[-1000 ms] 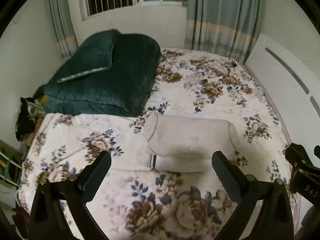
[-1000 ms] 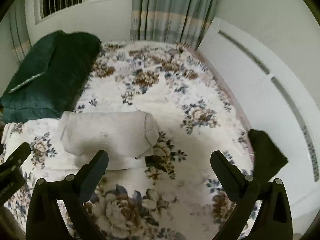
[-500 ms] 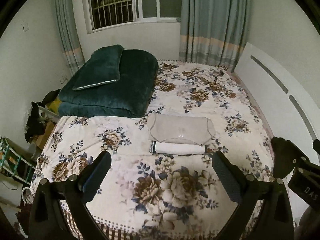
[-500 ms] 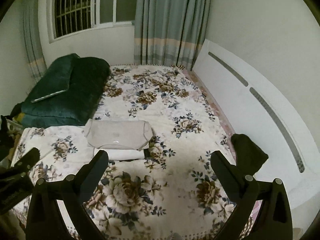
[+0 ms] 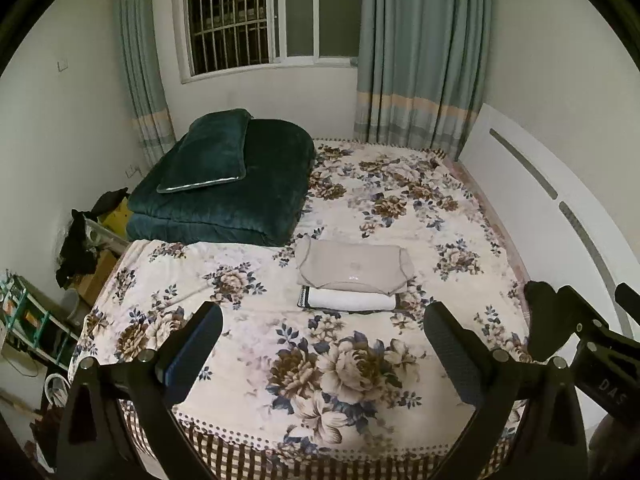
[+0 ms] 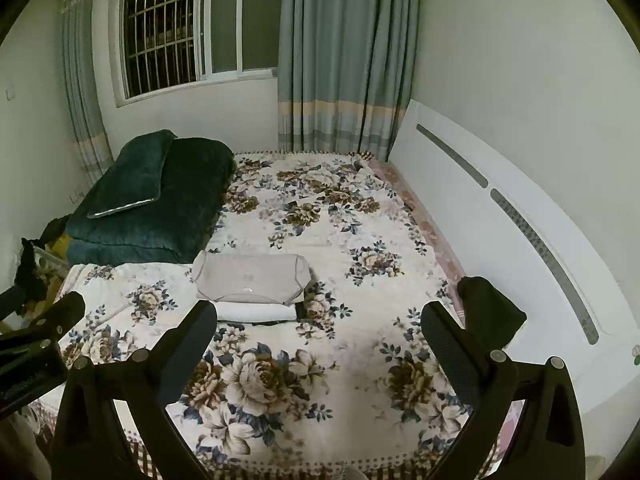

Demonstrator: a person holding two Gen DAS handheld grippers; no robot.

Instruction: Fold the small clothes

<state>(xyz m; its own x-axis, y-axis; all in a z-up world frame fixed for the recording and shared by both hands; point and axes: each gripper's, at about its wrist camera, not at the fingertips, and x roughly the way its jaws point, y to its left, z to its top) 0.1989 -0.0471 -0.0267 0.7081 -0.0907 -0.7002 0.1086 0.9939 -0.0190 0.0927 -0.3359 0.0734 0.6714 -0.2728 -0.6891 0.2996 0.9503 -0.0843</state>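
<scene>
My left claw (image 5: 324, 350) hangs wide apart and empty above the near edge of the bed (image 5: 248, 320). Near the bed's middle a folded beige garment (image 5: 354, 270) lies on a folded white one (image 5: 350, 301). A dark green quilt (image 5: 240, 196) fills the far left corner, a matching pillow (image 5: 210, 152) on top.

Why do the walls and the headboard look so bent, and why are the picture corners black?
Left wrist view: the fisheye lens bows the white headboard and curtains, and its round image leaves dark corners. Right wrist view: same curving; dim indoor light, dark window, yet the folded beige garment looks sharp.
</scene>
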